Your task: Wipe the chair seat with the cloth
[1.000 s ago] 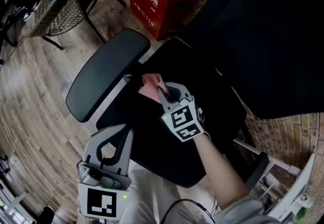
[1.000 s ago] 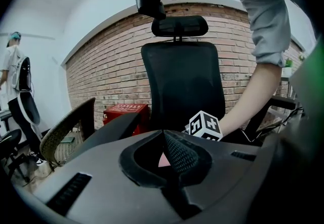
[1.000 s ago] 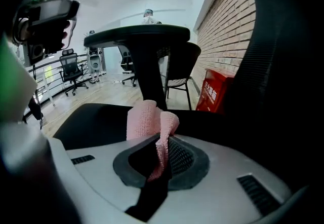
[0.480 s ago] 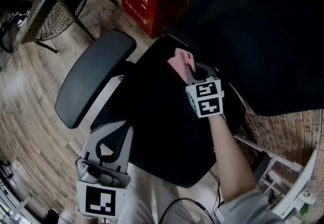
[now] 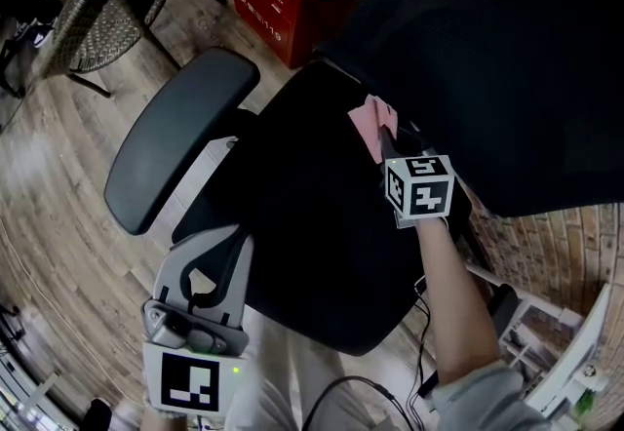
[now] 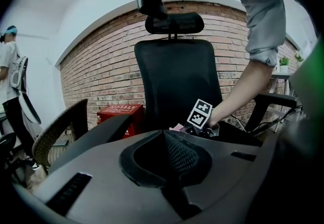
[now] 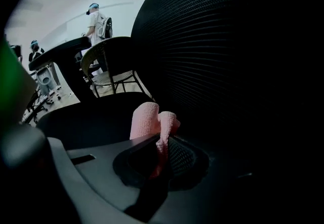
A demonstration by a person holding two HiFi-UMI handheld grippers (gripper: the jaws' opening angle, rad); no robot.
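Head view: right gripper [image 5: 385,134] presses the pink knitted cloth [image 5: 370,115] against the rear of the black mesh chair seat [image 5: 292,215], forearm [image 5: 453,302] stretched forward; best to keep the cloth flat and pull in overlapping strokes. 
Left gripper view: left gripper [image 6: 169,143] has its jaws together with nothing between them, held low before the seat. 
Right gripper view: jaws are clamped on the cloth; seat contact is probable, but the picture is dark.

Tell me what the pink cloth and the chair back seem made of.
The pink cloth looks like soft woven or knitted textile, matte; a fine grid texture shows. The chair back looks like black mesh fabric, probably synthetic; regular rows of small holes show.
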